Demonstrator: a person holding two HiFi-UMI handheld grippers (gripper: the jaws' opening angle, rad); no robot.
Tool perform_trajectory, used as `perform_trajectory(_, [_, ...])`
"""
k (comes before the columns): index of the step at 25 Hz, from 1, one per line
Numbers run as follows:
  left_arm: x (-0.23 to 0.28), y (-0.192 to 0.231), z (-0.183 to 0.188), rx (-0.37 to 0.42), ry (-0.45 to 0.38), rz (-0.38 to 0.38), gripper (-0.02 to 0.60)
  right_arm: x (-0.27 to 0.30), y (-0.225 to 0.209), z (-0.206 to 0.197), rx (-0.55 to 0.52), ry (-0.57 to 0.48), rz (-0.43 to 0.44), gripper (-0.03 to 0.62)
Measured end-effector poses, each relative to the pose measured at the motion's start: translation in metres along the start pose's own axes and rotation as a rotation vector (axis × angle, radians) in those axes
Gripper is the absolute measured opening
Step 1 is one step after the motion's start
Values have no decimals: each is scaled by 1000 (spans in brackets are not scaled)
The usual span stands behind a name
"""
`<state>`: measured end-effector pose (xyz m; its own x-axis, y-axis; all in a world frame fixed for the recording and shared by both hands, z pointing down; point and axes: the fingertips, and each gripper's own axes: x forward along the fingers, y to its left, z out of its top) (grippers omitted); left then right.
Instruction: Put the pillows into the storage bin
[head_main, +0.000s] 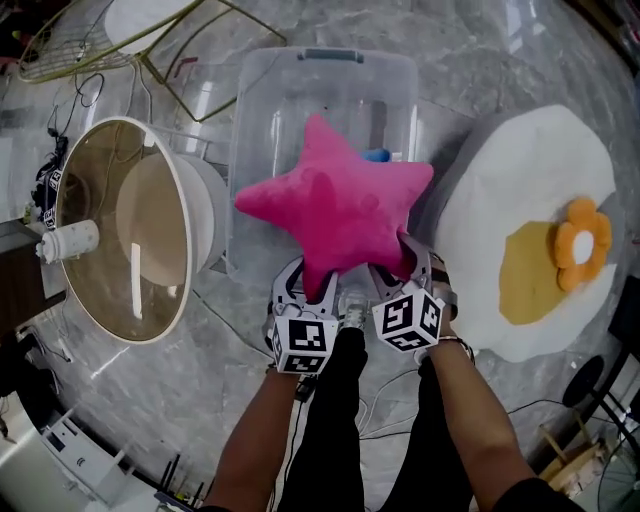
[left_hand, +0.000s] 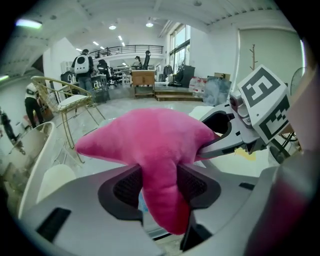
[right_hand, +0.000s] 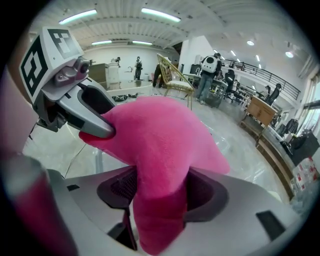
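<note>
A pink star-shaped pillow hangs over the clear plastic storage bin, held by two of its lower arms. My left gripper is shut on one arm, and the pads pinch the plush in the left gripper view. My right gripper is shut on the neighbouring arm, which fills the gap between its pads. Something small and blue lies in the bin, mostly hidden by the star. To the right lies a fried-egg pillow with an orange flower pillow on it.
A large round bowl-shaped chair stands just left of the bin. A gold wire chair is behind it. Cables trail across the marble floor near my legs. People stand far off in the hall.
</note>
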<state>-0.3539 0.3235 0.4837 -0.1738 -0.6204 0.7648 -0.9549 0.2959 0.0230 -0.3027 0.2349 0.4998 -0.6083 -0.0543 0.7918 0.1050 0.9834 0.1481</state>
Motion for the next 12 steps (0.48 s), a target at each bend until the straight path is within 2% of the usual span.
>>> perform_trajectory(4, [2, 22, -16, -25, 13, 13, 241, 22, 13, 12, -28, 12, 17, 302])
perform_trajectory(9, [23, 53, -19, -36, 0, 1, 258, 56, 10, 24, -33, 21, 33, 323])
perform_trajectory(11, [31, 67, -17, -18, -18, 2, 268, 68, 6, 30, -31, 18, 26, 353])
perform_trajectory(12, [36, 73, -14, 14, -27, 10, 273, 72, 3, 35, -34, 6, 13, 371])
